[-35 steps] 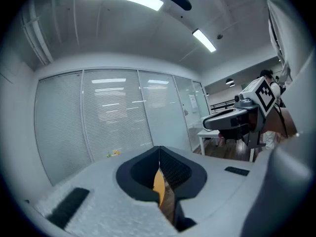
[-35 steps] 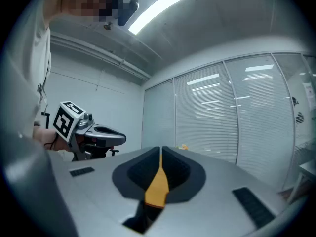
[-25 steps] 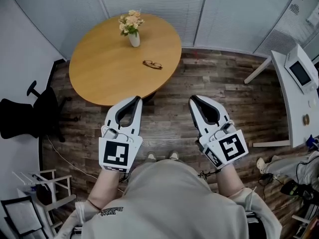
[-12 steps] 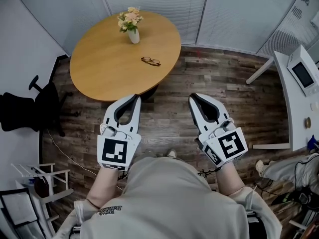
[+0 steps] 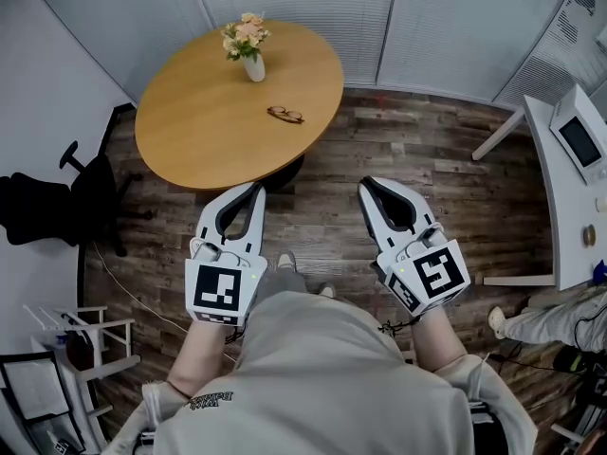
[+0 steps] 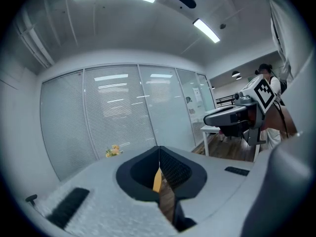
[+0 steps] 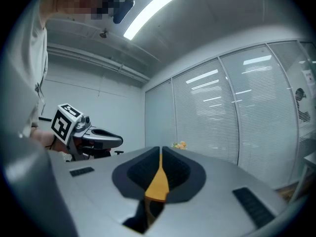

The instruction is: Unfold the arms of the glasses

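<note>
head view, from nine o'clock across: a black chair (image 5: 47, 218) stands on the wood floor (image 5: 436, 159) beside the round wooden table (image 5: 190, 131), which fills the frame from ten to twelve o'clock. a vase of flowers (image 5: 248, 53) stands upright near the table's twelve o'clock edge. the glasses (image 5: 285, 115) lie flat on the top toward its four o'clock side, arms folded, with nothing touching them.

the left gripper (image 5: 258, 189) hangs over the floor just short of the table's six o'clock rim, and the glasses sit at about one o'clock from its tips, well apart. in the left gripper view its jaws meet along one line with nothing pinched between them; only a sliver of tabletop and floor shows through the hollow behind the tips.

the right gripper (image 5: 363, 187) is held level beside it over bare floor, with the glasses at about eleven o'clock from its tips, also well apart. in the right gripper view its jaws stand together too, with the barest slit at the tips, and hold nothing; the orange seen between them is the table beyond.

at three o'clock a white desk (image 5: 560, 216) carries a small screen device (image 5: 580, 140).
</note>
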A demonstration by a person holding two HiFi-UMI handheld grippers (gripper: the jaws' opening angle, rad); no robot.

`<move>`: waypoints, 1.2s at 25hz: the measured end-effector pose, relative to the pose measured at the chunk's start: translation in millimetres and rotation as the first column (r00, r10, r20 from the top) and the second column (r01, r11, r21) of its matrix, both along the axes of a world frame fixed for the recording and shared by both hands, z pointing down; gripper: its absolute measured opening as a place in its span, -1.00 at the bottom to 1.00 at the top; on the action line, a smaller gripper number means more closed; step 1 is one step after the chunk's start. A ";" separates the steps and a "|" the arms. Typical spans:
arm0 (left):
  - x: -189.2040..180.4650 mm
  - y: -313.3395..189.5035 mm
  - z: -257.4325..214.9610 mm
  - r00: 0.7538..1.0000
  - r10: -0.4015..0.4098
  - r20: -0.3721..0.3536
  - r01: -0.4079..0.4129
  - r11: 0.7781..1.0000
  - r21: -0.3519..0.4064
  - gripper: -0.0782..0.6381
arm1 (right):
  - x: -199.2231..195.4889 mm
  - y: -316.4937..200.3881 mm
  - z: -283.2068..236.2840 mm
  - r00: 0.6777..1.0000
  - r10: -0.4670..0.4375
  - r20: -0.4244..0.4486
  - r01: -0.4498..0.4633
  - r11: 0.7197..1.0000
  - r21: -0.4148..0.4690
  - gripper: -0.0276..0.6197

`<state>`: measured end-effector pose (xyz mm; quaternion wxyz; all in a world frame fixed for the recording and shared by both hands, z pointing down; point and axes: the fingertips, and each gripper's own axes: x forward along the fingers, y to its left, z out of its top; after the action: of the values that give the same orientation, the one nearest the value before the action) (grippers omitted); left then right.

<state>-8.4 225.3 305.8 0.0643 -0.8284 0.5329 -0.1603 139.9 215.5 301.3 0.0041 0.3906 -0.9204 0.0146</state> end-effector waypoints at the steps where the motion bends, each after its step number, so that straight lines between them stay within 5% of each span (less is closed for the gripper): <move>1: 1.0 -1.1 0.1 1.000 -0.002 -0.004 0.002 1.000 0.000 -0.72 | 0.6 -0.7 0.7 1.000 -0.004 -0.004 0.004 1.000 0.000 -0.80; 30: -46.8 -123.9 32.0 1.000 0.022 0.006 -0.021 0.999 -0.038 -0.72 | -51.1 -112.4 23.9 0.997 -0.023 -0.078 0.021 1.000 -0.024 -0.80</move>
<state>-55.2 101.5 337.8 0.0520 -0.8346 0.5206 -0.1725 88.7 103.1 325.2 0.0450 0.3808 -0.9235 0.0097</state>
